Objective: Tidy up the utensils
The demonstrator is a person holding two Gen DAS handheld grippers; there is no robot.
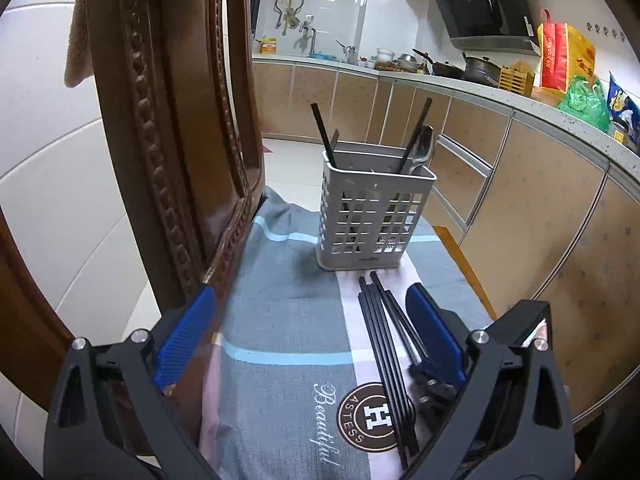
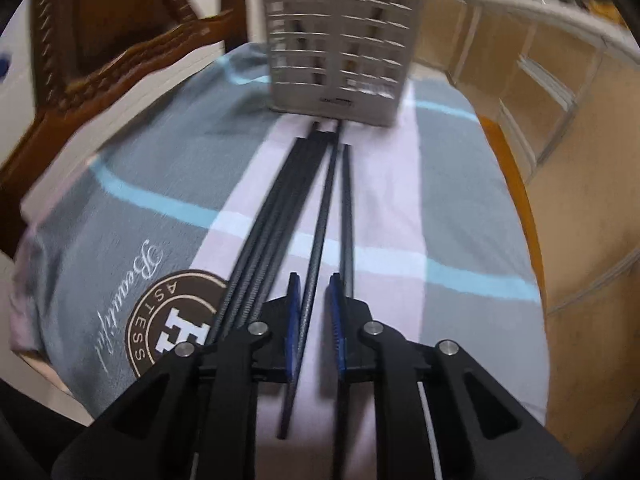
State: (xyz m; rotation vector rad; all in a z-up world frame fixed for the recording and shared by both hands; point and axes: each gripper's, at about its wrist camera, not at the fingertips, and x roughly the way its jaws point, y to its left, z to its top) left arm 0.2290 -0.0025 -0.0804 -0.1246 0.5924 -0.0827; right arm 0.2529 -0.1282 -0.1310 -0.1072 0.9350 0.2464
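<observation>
Your right tool (image 2: 313, 312) is closed, apparently on one slim black chopstick (image 2: 320, 208), though blur hides the contact; its long axis points straight ahead at the grey slotted plastic utensil basket (image 2: 340, 40). Left tool (image 1: 312, 340) hangs open beside the bundle.

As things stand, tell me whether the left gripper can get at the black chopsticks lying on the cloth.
Probably yes: the left gripper is open, the chopsticks lie just inside its right finger, though the right gripper crowds them.
</observation>
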